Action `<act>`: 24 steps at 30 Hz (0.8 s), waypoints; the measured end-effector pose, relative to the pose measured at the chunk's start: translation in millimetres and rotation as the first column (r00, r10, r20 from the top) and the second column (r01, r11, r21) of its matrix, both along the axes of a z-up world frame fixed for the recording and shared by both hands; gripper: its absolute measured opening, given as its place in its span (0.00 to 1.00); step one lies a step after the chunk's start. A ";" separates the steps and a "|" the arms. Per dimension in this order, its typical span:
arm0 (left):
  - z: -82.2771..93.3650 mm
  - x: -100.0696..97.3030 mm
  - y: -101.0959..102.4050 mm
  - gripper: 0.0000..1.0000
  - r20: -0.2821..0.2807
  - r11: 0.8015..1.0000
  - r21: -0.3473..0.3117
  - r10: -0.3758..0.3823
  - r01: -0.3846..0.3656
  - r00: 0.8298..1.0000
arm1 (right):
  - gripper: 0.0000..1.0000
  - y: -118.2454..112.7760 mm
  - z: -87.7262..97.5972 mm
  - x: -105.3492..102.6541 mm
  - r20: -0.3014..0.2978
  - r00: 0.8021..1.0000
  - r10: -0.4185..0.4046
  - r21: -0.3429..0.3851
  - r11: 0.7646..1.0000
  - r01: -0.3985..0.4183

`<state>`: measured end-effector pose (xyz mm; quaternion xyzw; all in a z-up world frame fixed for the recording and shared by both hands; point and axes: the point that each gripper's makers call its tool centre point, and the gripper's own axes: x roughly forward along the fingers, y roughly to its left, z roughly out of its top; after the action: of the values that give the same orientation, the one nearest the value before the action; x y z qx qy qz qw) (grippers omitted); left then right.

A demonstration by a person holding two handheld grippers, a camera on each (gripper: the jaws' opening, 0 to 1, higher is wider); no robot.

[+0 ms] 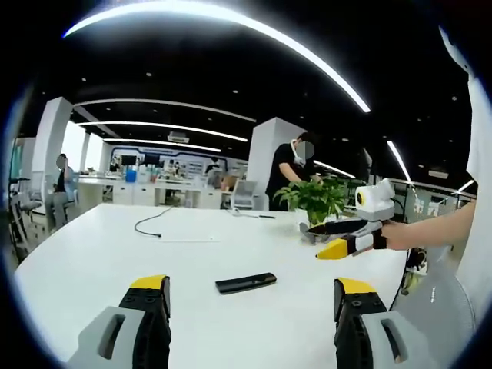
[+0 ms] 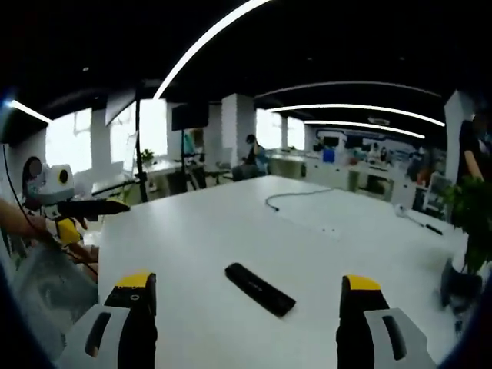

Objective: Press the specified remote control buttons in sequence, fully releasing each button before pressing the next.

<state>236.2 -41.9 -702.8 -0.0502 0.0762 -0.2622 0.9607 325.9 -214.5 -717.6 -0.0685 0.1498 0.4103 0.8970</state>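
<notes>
One remote control [image 1: 245, 283], black and slim, flat on the white table [image 1: 92, 261], untouched, lying ahead of and between the two jaws in the left gripper view; likewise in the right gripper view [image 2: 259, 289], set at a slant between the jaw tips. Left gripper [image 1: 250, 296] held low over the near table edge, level, aimed across the tabletop, its two yellow-tipped jaws spread wide with nothing between them; seen from the right gripper view [image 2: 73, 219] at the far left, off the table edge, carried in a hand with a bare forearm, jaw gap there too small to judge. Right gripper [image 2: 250, 292] likewise low and level, jaws wide apart and empty, both tips clear of the remote; seen in the left gripper view [image 1: 346, 238] at the right, held in a hand [image 1: 396, 234] with the forearm reaching in from the right edge, raised above the table. One potted plant [image 1: 315, 201] on the far right side of the table, beyond that gripper. One dark cable [image 1: 150, 223] curled on the far part of the tabletop, well apart from the remote. Two people in the background: one in dark clothing [image 1: 288, 173] standing behind the plant, one [image 1: 61, 181] at far left by the desks.
</notes>
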 end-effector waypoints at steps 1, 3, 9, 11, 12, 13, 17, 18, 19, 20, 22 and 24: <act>-0.1 -0.3 -0.4 0.91 -0.001 1.000 -0.001 -0.003 0.003 1.000 | 0.99 -0.8 3.0 -3.5 0.009 1.000 -0.007 0.007 1.000 0.007; 0.2 -0.6 -1.0 0.91 0.000 1.000 -0.002 -0.006 0.006 1.000 | 0.99 -2.4 5.7 -9.5 0.017 1.000 -0.014 0.017 1.000 0.013; 0.2 -2.3 -2.8 0.91 0.002 1.000 0.005 -0.016 0.016 1.000 | 0.99 -8.4 2.8 -23.3 0.030 0.999 -0.028 0.016 0.999 0.028; 0.4 -2.5 -2.8 0.91 0.003 1.000 0.004 -0.017 0.017 1.000 | 0.99 -10.9 1.5 -29.5 0.027 0.999 -0.032 0.016 0.999 0.031; 0.5 -2.5 -2.8 0.91 0.004 1.000 0.005 -0.017 0.017 1.000 | 0.99 -11.7 0.8 -32.1 0.025 0.999 -0.031 0.017 0.999 0.030; 0.6 -2.5 -2.6 0.91 0.005 1.000 0.006 -0.017 0.017 1.000 | 0.99 -11.9 -0.3 -36.7 0.020 1.000 -0.023 0.018 1.000 0.023; 0.3 -2.1 -1.6 0.91 0.008 1.000 0.017 -0.015 0.015 1.000 | 0.99 -16.7 -5.1 -49.7 0.001 1.000 -0.020 0.023 1.000 0.020; 0.7 -2.4 -2.0 0.91 0.009 1.000 0.014 -0.015 0.015 1.000 | 0.99 -19.4 -5.4 -53.9 -0.004 1.000 -0.029 0.028 0.999 0.029; 0.8 -2.4 -2.0 0.91 0.009 1.000 0.014 -0.015 0.015 1.000 | 0.99 -21.1 -4.8 -56.5 -0.005 0.999 -0.035 0.034 0.999 0.035; 0.9 -2.3 -1.9 0.91 0.010 1.000 0.015 -0.014 0.014 1.000 | 0.99 -24.3 -4.0 -59.4 -0.007 0.999 -0.048 0.046 0.998 0.048; 1.4 -1.9 -1.4 0.91 0.011 1.000 0.011 -0.012 0.011 1.000 | 0.99 -28.5 -3.6 -63.4 -0.008 0.998 -0.059 0.055 0.997 0.060; 1.5 -1.7 -1.0 0.91 0.010 1.000 0.006 -0.009 0.009 1.000 | 0.99 -34.5 -4.0 -66.9 -0.010 0.997 -0.078 0.064 0.995 0.078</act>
<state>234.5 -42.9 -701.3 -0.0455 0.0723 -0.2667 0.9600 259.0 -249.1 -721.6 -0.0322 0.1424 0.3797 0.9135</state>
